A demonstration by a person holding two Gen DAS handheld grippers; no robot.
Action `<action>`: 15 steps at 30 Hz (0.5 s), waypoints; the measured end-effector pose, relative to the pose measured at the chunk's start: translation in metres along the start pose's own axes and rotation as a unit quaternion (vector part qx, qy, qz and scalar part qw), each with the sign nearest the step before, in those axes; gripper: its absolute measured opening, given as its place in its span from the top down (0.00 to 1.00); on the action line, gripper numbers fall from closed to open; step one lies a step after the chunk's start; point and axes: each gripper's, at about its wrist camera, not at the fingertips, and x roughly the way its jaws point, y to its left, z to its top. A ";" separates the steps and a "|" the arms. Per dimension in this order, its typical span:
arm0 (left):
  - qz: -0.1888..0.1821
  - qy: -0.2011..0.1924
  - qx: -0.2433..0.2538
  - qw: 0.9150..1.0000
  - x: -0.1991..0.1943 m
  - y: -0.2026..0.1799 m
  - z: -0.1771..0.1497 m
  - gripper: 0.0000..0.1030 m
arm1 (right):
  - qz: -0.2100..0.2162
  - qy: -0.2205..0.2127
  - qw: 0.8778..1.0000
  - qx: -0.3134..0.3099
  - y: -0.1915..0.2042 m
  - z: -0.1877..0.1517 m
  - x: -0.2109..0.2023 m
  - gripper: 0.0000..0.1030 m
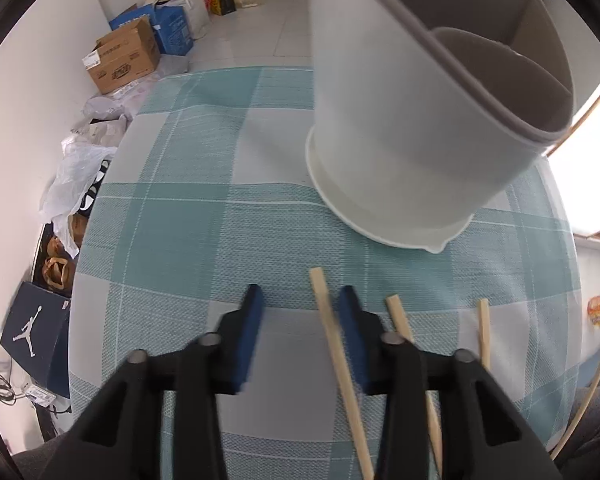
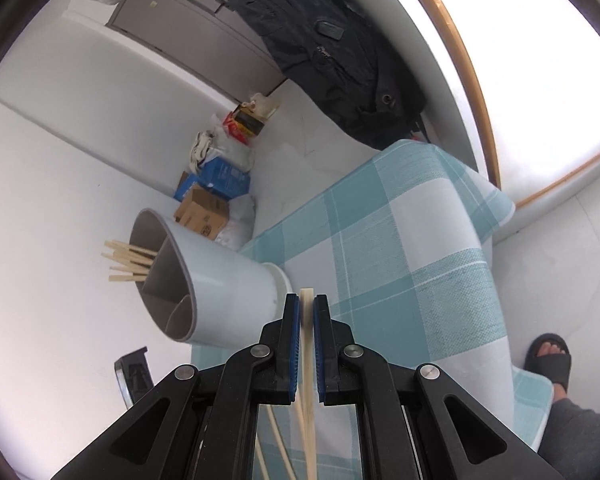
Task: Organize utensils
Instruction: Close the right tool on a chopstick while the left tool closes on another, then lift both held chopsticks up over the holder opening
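A white utensil holder [image 1: 404,92] with a grey rim and inner dividers stands on the checked tablecloth [image 1: 188,216]. In the right wrist view the holder [image 2: 220,280] has several wooden chopsticks [image 2: 130,260] sticking out of one compartment. My left gripper [image 1: 300,304] is open low over the cloth, with one loose chopstick [image 1: 332,344] lying between its fingers and two more chopsticks [image 1: 484,328] to its right. My right gripper [image 2: 307,304] is shut on a wooden chopstick [image 2: 308,344], held beside the holder's base. More chopsticks [image 2: 276,432] lie beneath it.
Cardboard and blue boxes [image 1: 128,52], plastic bags [image 1: 80,168] and a shoe box [image 1: 36,332] sit on the floor past the table's left edge. A dark jacket [image 2: 332,40] hangs by the window. A sandalled foot [image 2: 548,360] stands right of the table.
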 end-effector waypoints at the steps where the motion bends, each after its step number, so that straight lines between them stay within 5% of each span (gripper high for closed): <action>1: -0.001 0.001 0.003 1.000 0.000 -0.001 0.000 0.87 | 0.001 -0.001 1.000 -0.002 0.001 0.000 -0.001 0.94; 7: -0.030 0.001 -0.038 0.999 0.001 0.010 0.001 0.98 | 0.009 -0.013 0.999 -0.031 0.014 -0.001 -0.006 0.94; 15: -0.043 -0.073 -0.067 0.994 -0.034 0.013 0.001 0.98 | 0.030 -0.055 0.994 -0.091 0.040 -0.008 -0.020 0.94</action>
